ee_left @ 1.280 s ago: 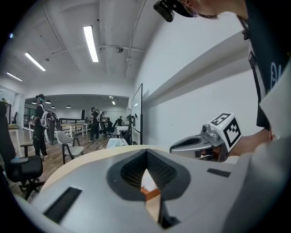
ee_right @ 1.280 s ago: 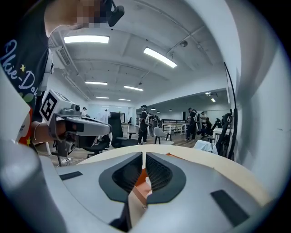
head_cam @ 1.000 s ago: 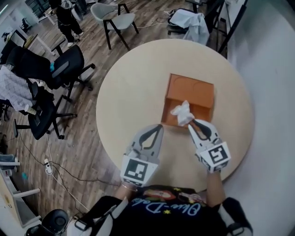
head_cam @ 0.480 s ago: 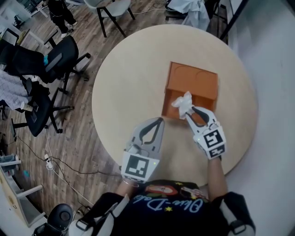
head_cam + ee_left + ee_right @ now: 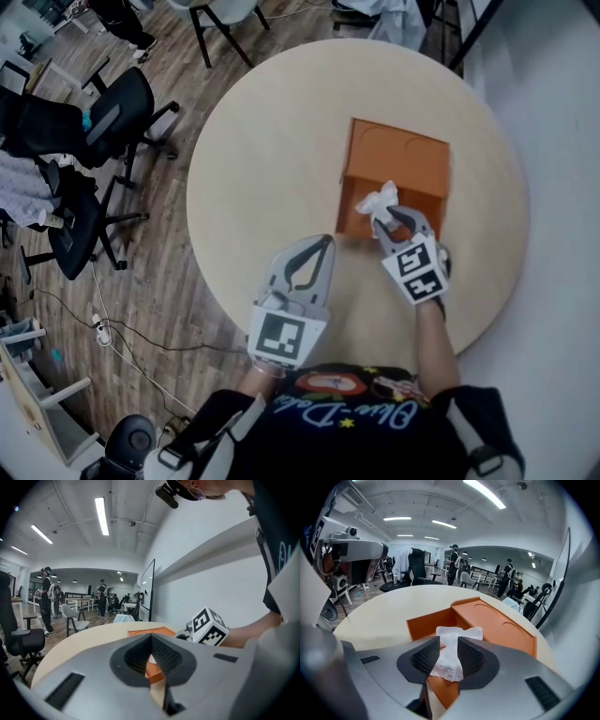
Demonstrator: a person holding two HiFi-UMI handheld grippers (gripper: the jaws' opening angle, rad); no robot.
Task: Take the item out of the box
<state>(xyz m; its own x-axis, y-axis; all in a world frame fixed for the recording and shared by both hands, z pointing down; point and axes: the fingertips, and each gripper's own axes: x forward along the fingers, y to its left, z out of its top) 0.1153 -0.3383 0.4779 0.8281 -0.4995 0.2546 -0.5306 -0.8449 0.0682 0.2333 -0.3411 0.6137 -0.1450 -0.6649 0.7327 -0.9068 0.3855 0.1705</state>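
Observation:
An orange box (image 5: 398, 164) lies open on the round table (image 5: 272, 150), its lid flat behind it. My right gripper (image 5: 392, 223) is shut on a white crumpled packet (image 5: 378, 199), held over the box's near compartment. In the right gripper view the white packet (image 5: 454, 637) sticks up between the dark pads above the orange box (image 5: 497, 620). My left gripper (image 5: 322, 246) hovers over the table left of the box, jaws shut on nothing. The left gripper view shows the box (image 5: 151, 632) and the right gripper's marker cube (image 5: 206, 626) ahead.
Black office chairs (image 5: 89, 122) stand on the wood floor left of the table, with cables (image 5: 112, 328) trailing nearby. A person (image 5: 122, 19) stands far back left. The table's near edge (image 5: 375, 361) curves just in front of me. A pale floor (image 5: 553, 187) lies on the right.
My right gripper has moved forward toward the box, still holding the white packet. The left gripper has stayed about where it was.

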